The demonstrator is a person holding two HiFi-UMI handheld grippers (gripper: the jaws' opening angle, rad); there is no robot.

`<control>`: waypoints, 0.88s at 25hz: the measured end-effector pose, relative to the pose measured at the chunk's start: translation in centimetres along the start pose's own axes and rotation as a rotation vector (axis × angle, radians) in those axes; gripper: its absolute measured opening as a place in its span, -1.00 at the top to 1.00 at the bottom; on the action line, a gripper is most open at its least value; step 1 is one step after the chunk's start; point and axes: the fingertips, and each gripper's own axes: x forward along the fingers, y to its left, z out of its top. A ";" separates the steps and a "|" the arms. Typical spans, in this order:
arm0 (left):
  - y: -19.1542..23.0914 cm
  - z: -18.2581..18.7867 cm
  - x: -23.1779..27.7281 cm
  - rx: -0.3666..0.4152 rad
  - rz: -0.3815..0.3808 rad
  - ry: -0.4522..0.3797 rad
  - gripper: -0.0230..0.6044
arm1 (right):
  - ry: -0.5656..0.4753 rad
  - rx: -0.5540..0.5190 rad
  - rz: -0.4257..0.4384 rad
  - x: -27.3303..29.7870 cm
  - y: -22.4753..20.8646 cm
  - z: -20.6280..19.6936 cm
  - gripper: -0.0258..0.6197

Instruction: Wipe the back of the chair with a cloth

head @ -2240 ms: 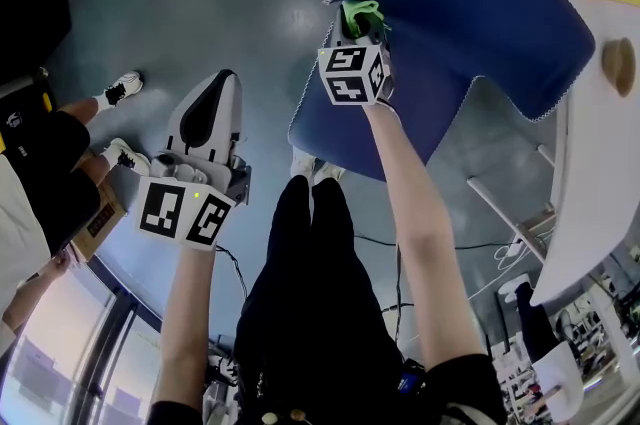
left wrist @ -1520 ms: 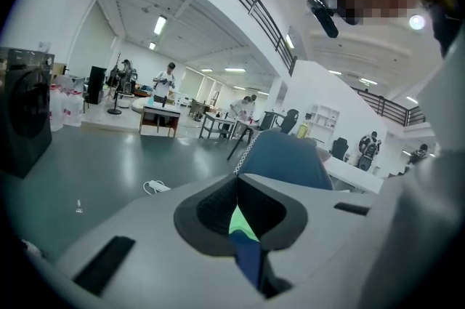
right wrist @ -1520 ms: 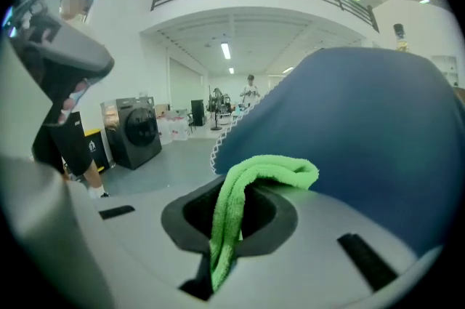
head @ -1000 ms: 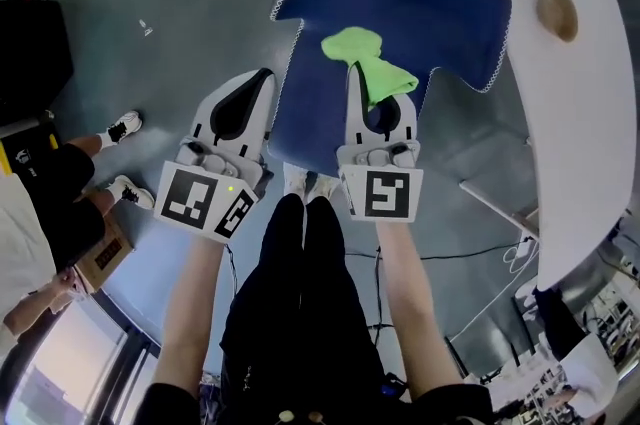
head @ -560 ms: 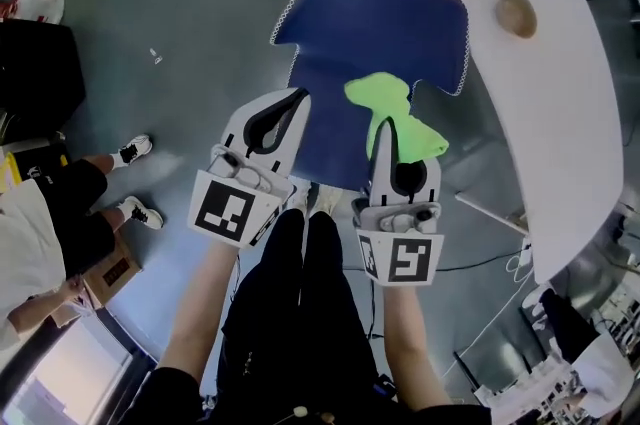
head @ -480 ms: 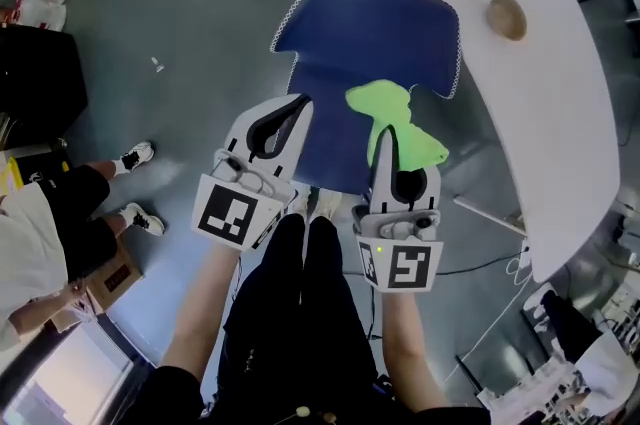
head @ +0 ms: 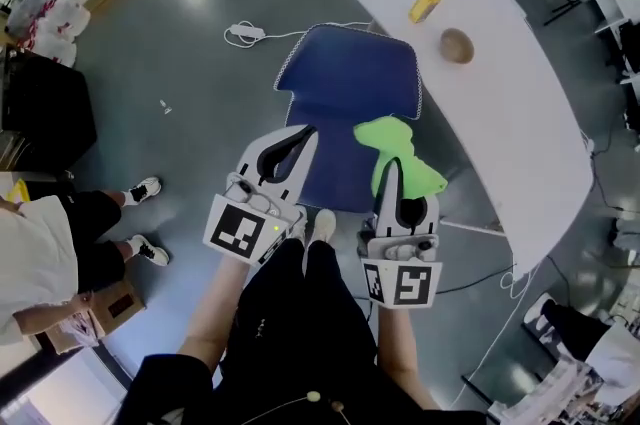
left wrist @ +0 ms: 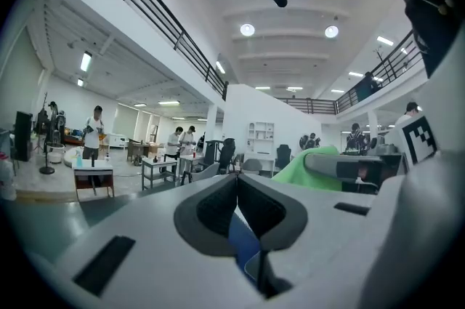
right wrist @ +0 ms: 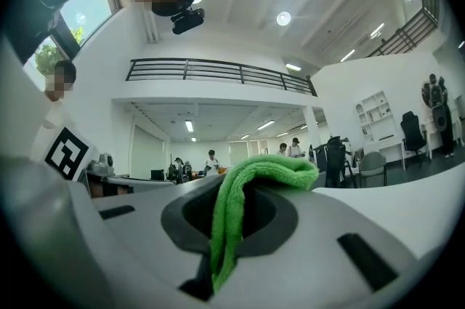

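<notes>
- Compared with half a second ago, the head view takes in more of the room, and the blue chair (head: 345, 88) looks smaller and sits higher in the picture.
- The right gripper (head: 392, 165) has its jaws clamped on the green cloth (head: 396, 141), as before. The cloth bunches out past the jaw tips and hangs over the chair's right-hand edge, on the side nearest the white table (head: 510, 128).
- About two seconds ago the cloth was pressed onto the chair's rim; whether it touches the chair now cannot be told.
- The left gripper (head: 300, 133) has its jaws together with nothing between them. It stays beside the right one, over the chair's near left part.
- A yellow bottle (head: 426, 0) stands near the table's far end. A brown round thing (head: 457, 44) lies just beside it, further in from that end.
- Each marker cube (head: 243, 230) shows black-and-white square patterns, not letters; the bottle's label is too small to read.
- A white cable with a plug block (head: 243, 33) lies on the floor past the chair's far left corner.
</notes>
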 end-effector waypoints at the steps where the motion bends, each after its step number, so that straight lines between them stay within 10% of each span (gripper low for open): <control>1: -0.3 0.8 -0.5 -0.011 -0.001 -0.009 0.91 | -0.009 -0.004 -0.004 -0.5 0.3 1.0 0.86; 22: -5.9 11.5 -2.9 0.065 -0.085 -0.152 0.91 | -0.153 -0.029 -0.033 -4.0 1.7 11.3 0.86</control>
